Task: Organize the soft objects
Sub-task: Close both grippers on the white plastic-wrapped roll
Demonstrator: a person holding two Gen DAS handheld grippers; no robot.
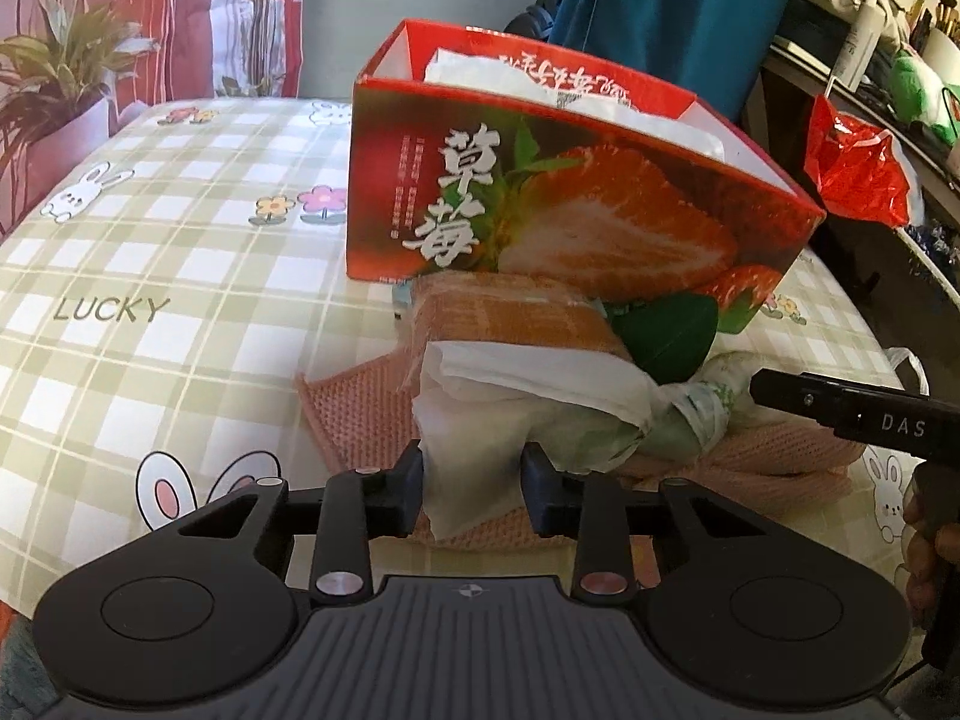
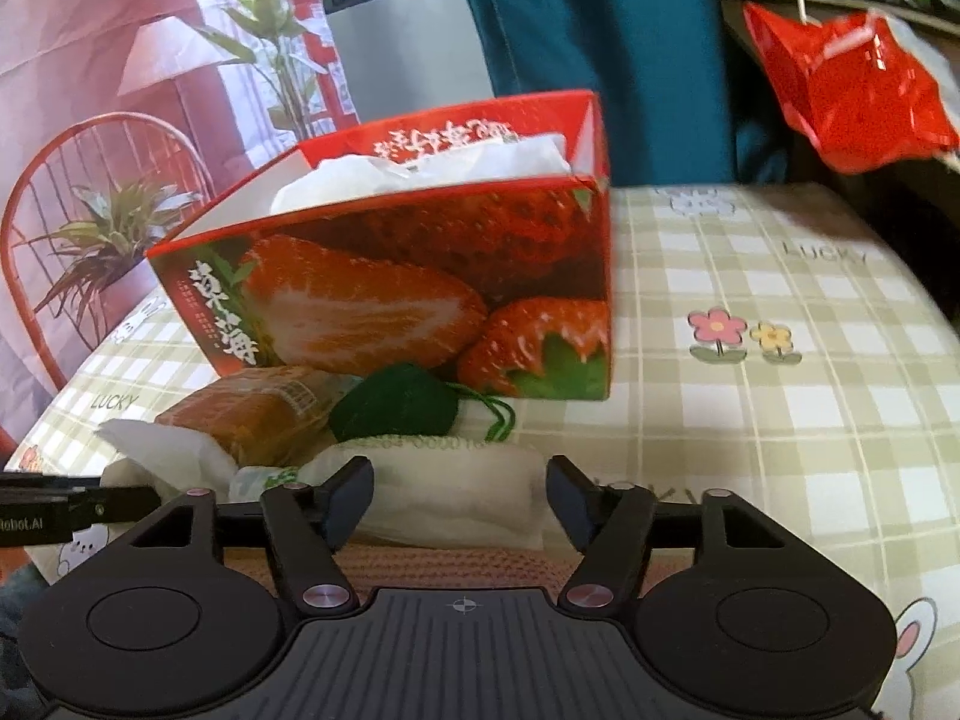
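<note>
Right now the left gripper (image 1: 471, 489) has its two fingers squeezed on a floppy white tissue (image 1: 462, 420). The tissue sits at the near edge of a little pile in front of the strawberry box (image 1: 540, 192), at about 6 o'clock from the box in the left wrist view.

I think the tissue is very light and very soft. It will bend and droop when lifted, and it could rip if pulled hard. Holding a thick bunched part, like it does now, looks best.

The pile also has a pink knitted cloth (image 1: 354, 414) at the bottom, a wrapped orange bread pack (image 1: 510, 312), a dark green soft thing (image 2: 396, 408) and a crumpled green-and-white wrapper (image 1: 690, 414). All look squishy and light. The pack's wrapper may be slippery.

The right gripper (image 2: 459, 495) has its fingers apart, with nothing pinched. A folded white cloth (image 2: 456, 480) lies between and just past the fingers. It looks thick and soft, so the middle of the fold seems a good spot to grab.

The strawberry box is open on top. White paper or tissue (image 2: 372, 174) already sits inside it, at about 12 o'clock from the pile. The box stands on the checked tablecloth (image 2: 780, 420).
</note>
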